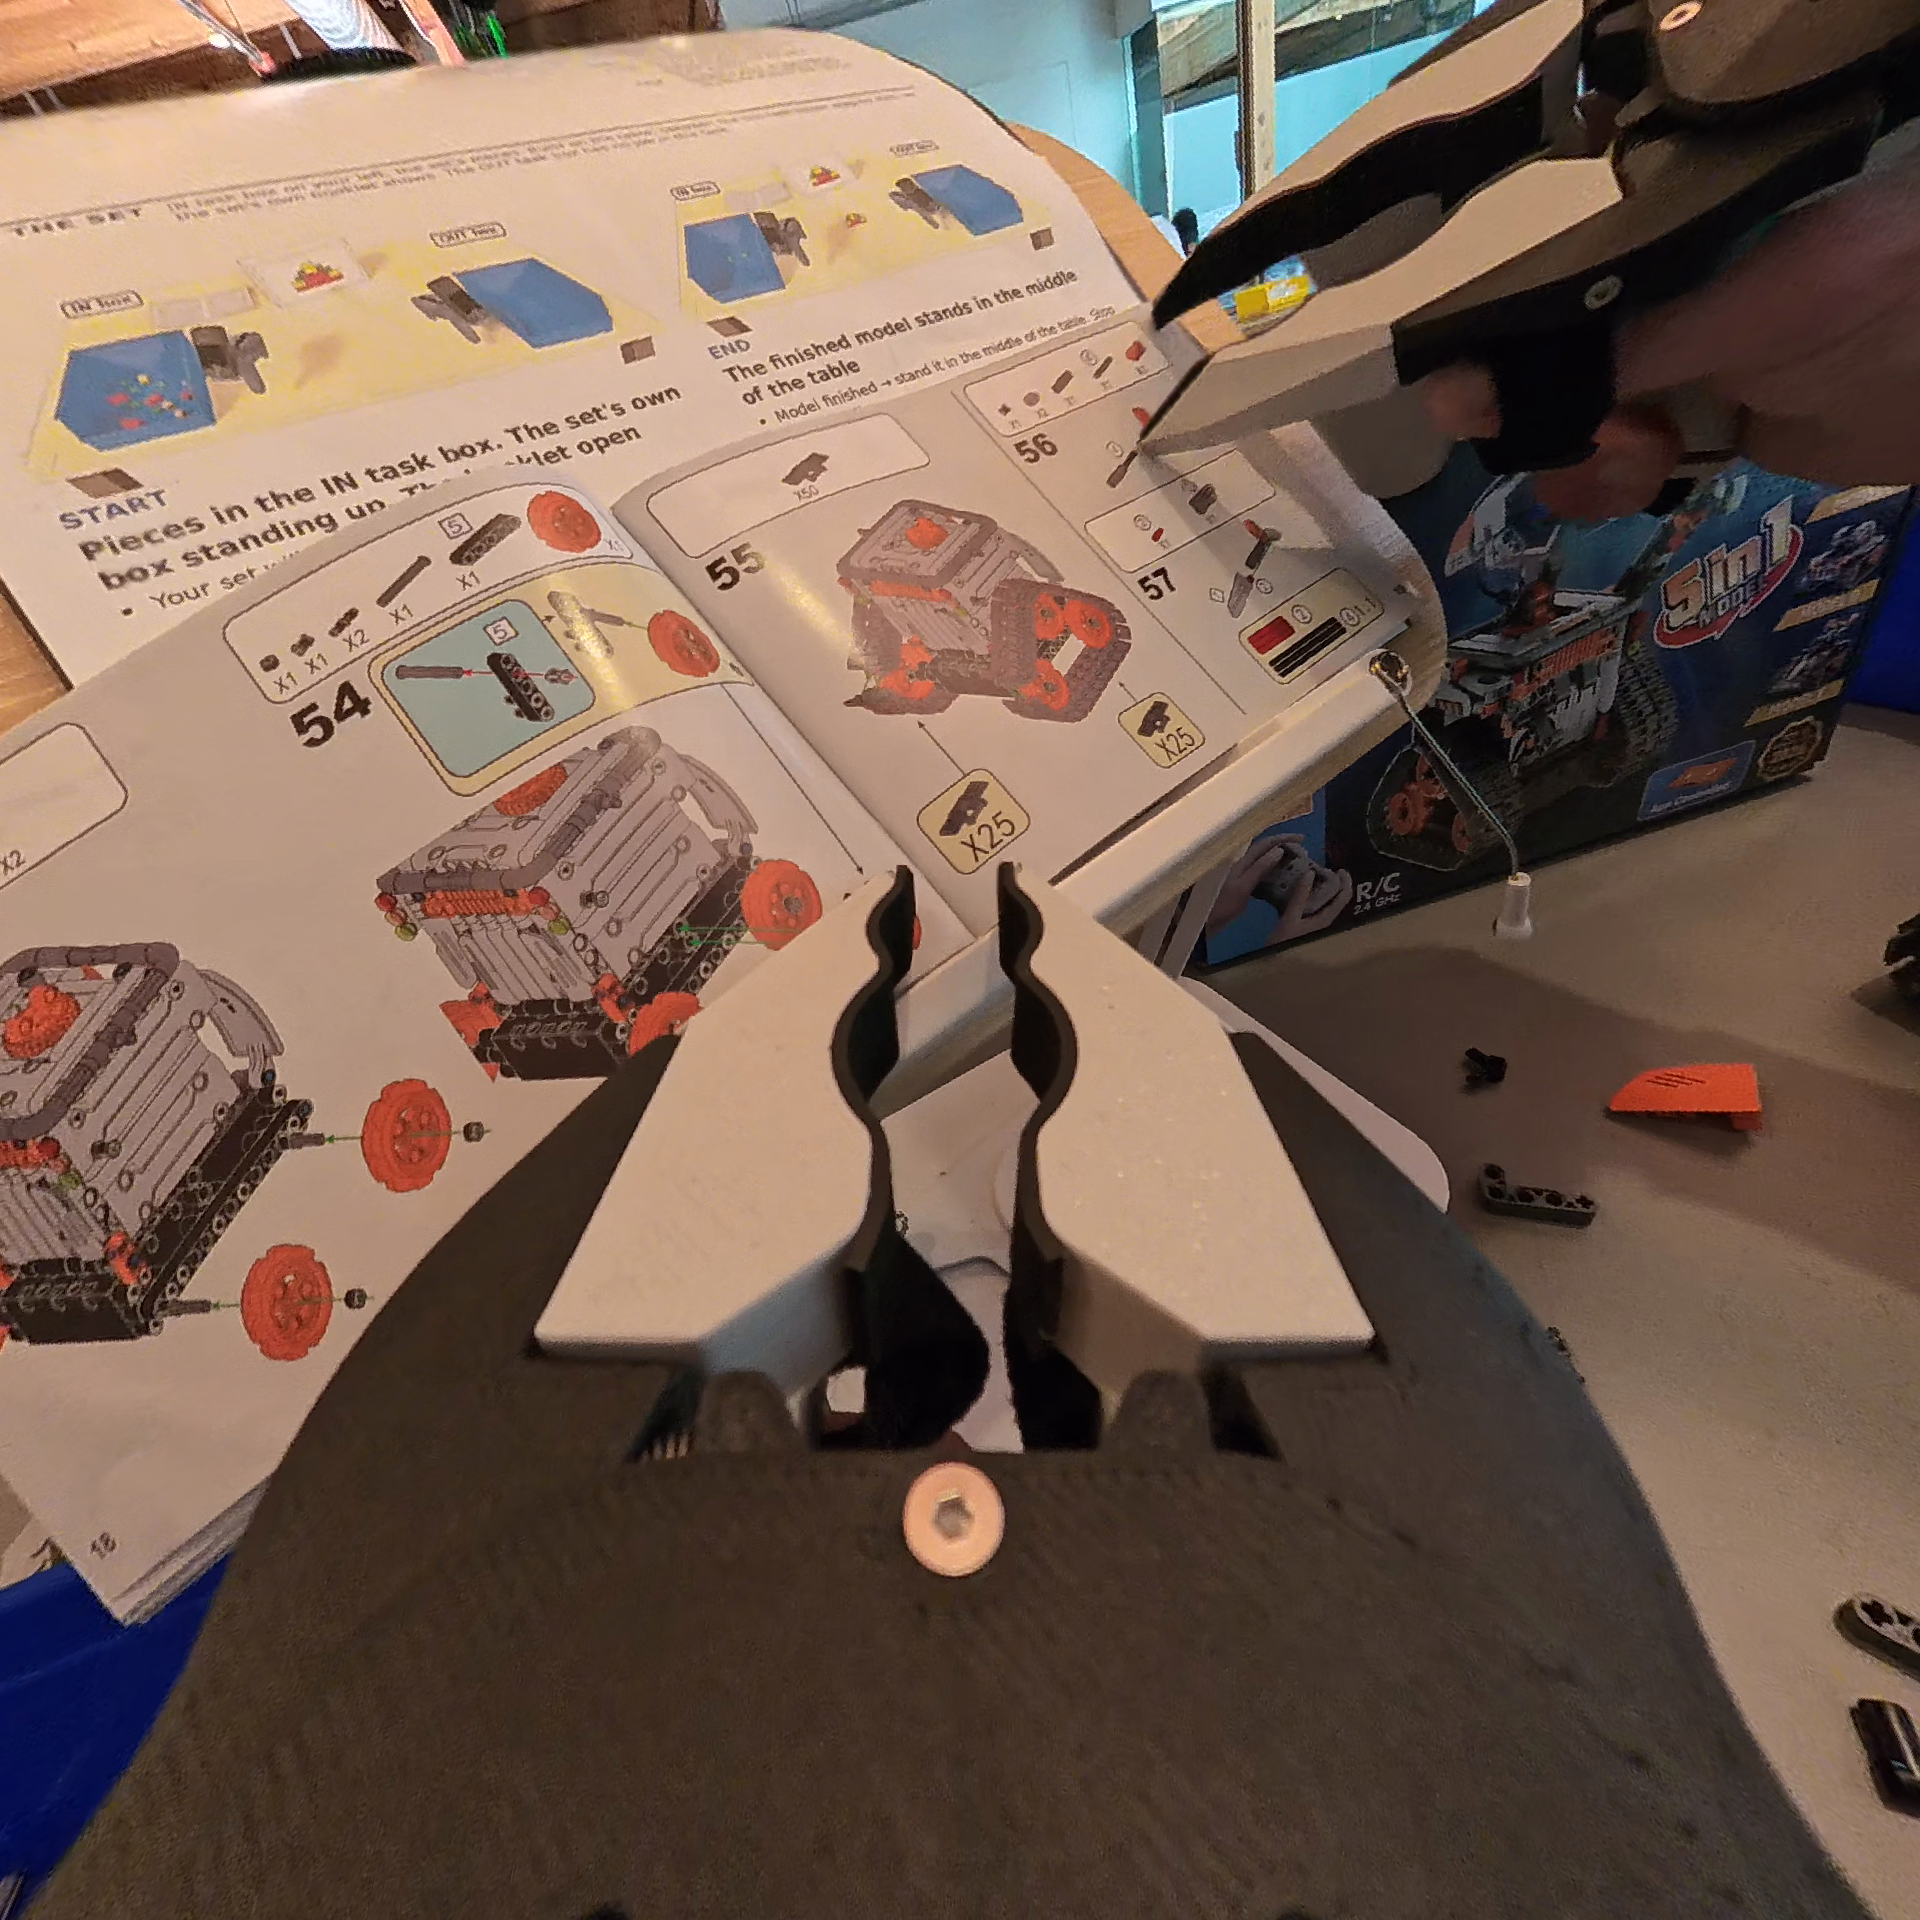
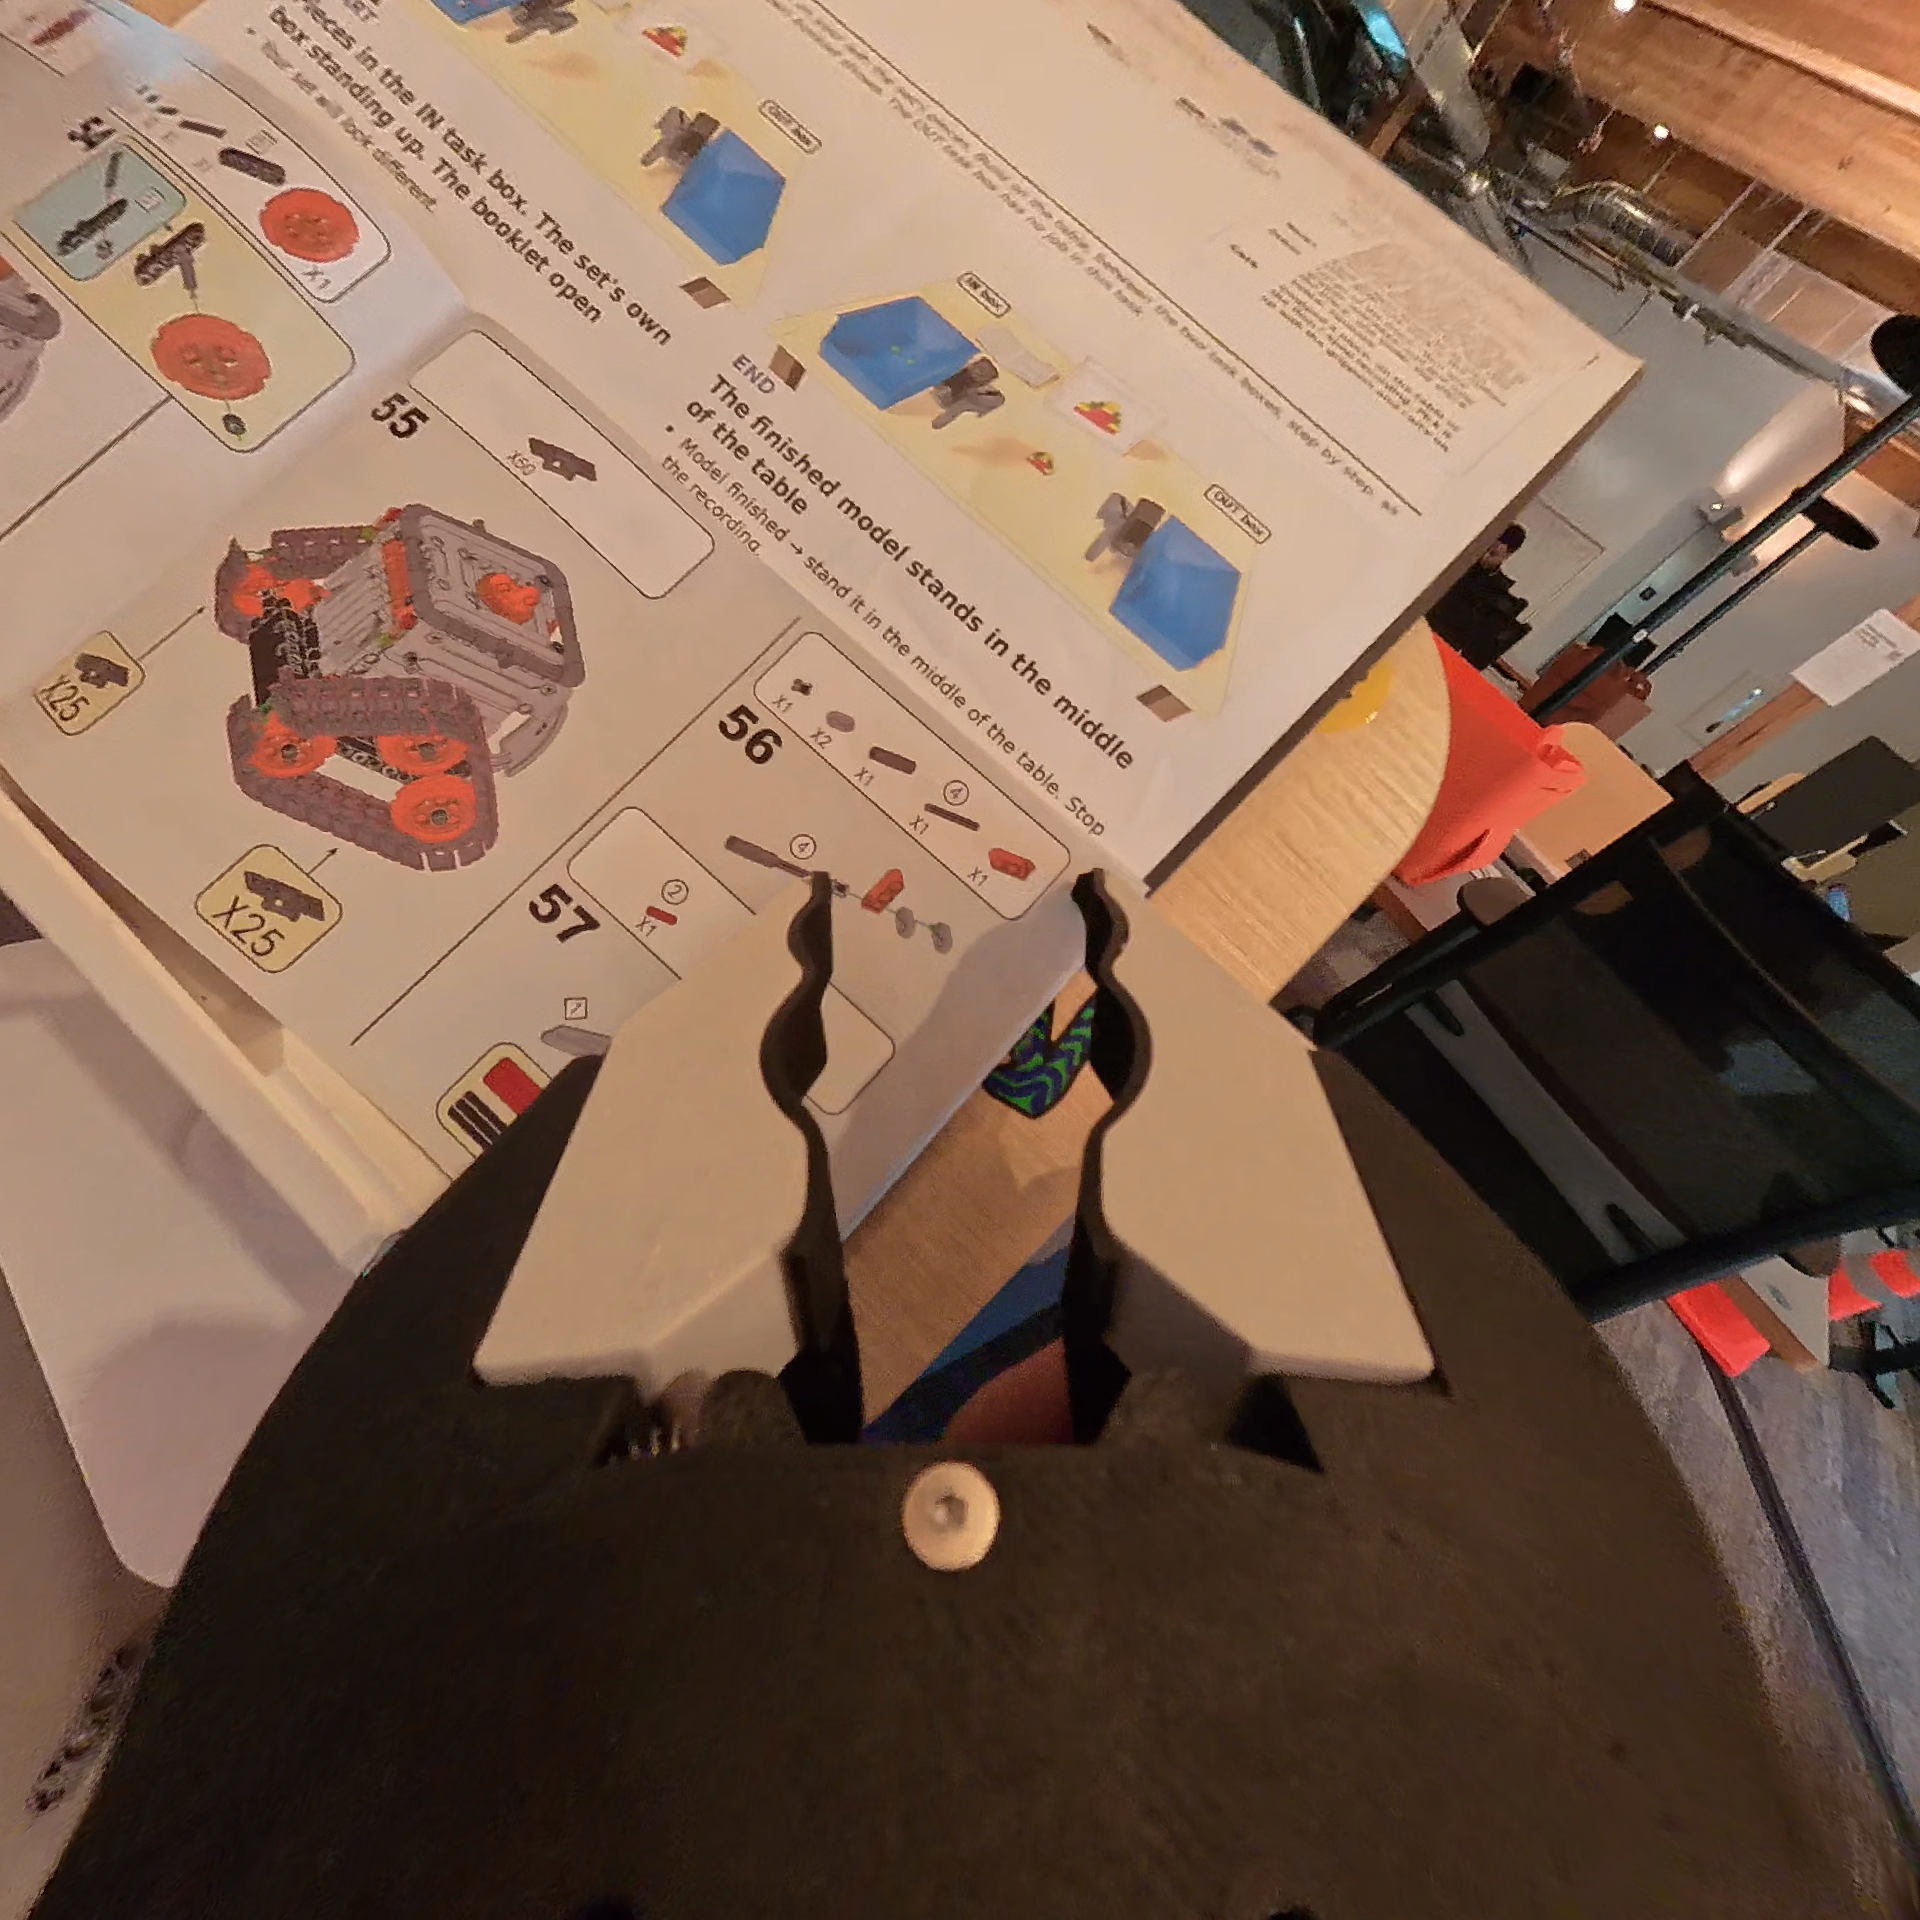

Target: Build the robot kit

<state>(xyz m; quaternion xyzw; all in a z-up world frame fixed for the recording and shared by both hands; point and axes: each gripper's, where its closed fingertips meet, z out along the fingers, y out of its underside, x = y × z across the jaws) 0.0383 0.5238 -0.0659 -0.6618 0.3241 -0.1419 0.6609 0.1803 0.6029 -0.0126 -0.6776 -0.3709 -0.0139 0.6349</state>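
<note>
An open instruction booklet (image 1: pixel 623 727) leans on a white stand (image 1: pixel 1195 790), with a large printed sheet (image 1: pixel 416 260) standing behind it. My left gripper (image 1: pixel 956 883) is narrowly open and empty, close to the lower edge of the booklet's right page. My right gripper (image 1: pixel 1158 374) comes in from the upper right, and its lower fingertip touches the right page near its top corner. In the right wrist view the right gripper (image 2: pixel 954 888) is open and empty. Its left fingertip (image 2: pixel 821 894) rests on a small parts drawing in the booklet (image 2: pixel 416 623).
The set's picture box (image 1: pixel 1621 665) stands right of the stand. An orange panel (image 1: pixel 1688 1093), a black pin (image 1: pixel 1484 1065), a grey beam (image 1: pixel 1536 1195) and black pieces (image 1: pixel 1886 1652) lie on the grey table. A blue bin (image 1: pixel 62 1714) shows at lower left. An orange bin (image 2: pixel 1486 790) and a black mesh frame (image 2: pixel 1662 1039) stand beyond. The tips of one gripper are about 20 cm away from the tips of the other.
</note>
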